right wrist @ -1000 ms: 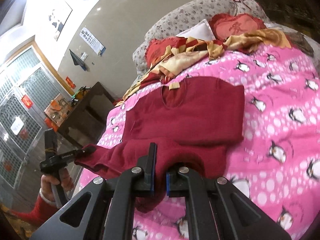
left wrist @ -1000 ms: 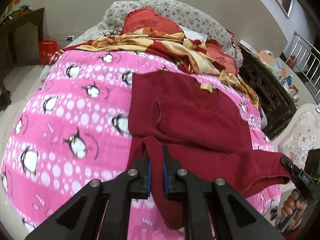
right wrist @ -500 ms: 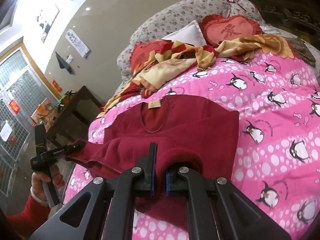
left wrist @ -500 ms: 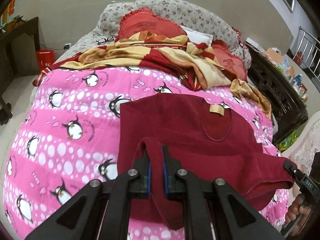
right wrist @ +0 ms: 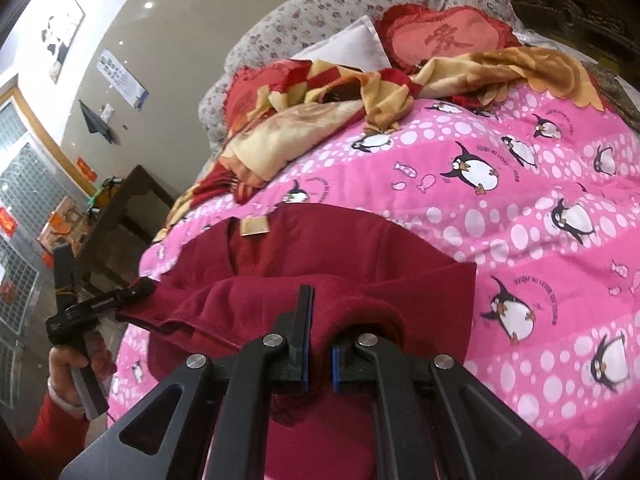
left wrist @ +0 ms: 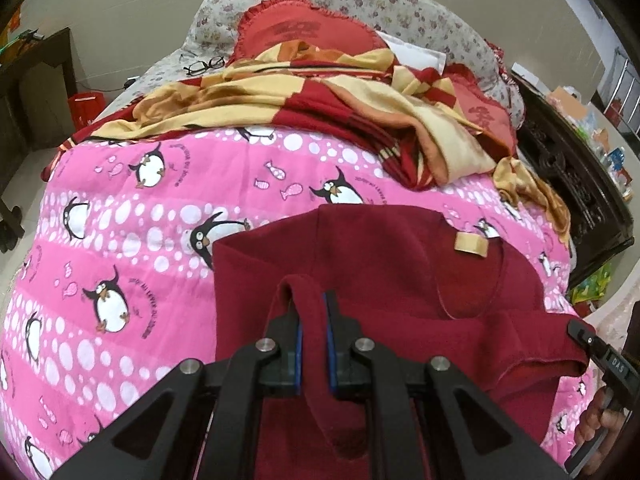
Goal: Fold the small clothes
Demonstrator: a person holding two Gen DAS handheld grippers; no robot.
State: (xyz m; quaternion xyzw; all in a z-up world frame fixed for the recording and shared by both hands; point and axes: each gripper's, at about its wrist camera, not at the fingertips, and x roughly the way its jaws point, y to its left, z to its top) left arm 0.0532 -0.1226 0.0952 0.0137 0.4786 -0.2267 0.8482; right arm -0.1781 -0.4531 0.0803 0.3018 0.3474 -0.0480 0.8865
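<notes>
Spreading across most of both frames, the bed's pink penguin quilt [left wrist: 120, 248] is lying bare to the left of the garment in the left view and to the right of it in the right view. A red-and-yellow blanket [left wrist: 320, 96] is bunching along the quilt's far edge, near the top of the frame. The dark red top [left wrist: 380, 264] is lying at lower centre, collar label away from the cameras. Each tool, left tool [left wrist: 313, 334] and right tool [right wrist: 318, 354], is pinching a narrow fold of its near hem, lifting it.
</notes>
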